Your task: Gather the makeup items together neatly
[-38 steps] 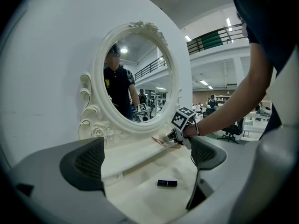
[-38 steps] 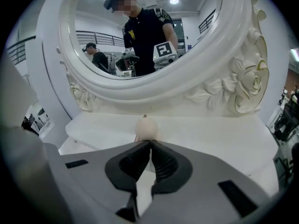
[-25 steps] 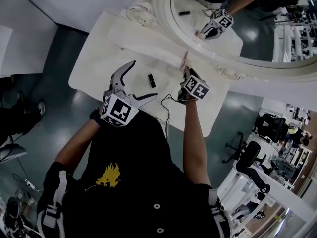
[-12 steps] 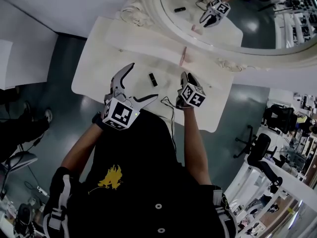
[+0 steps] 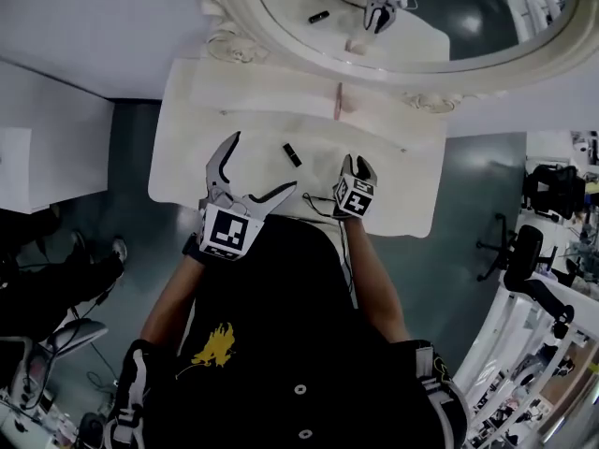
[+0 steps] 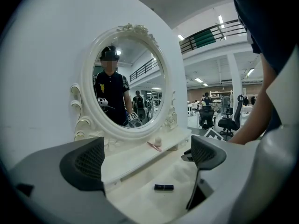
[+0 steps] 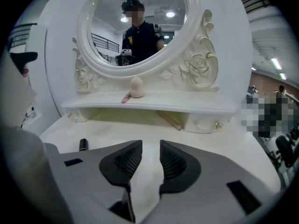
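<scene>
Lipstick tube point(image 5: 292, 154), small and dark, lies alone on the white counter point(image 5: 187, 157) at centre frame in the head view, just ahead of my left tongs point(image 5: 265, 162) and touching neither pair. A thin pink stick point(image 7: 126, 97) and an egg-shaped sponge point(image 7: 136, 87) sit just beside each other on the raised shelf point(image 7: 187, 107) below the mirror point(image 7: 107, 31), upper centre in the right gripper view. My left tongs stand wide and empty. My right tongs point(image 5: 357, 162) show only a slim gap with nothing in it. I judge the tube light, rigid and smooth, apt to roll or slip if pinched near an end, so I would take it across its middle. The sponge looks soft and featherweight and wants a gentle squeeze. The stick is best gripped mid-length.
</scene>
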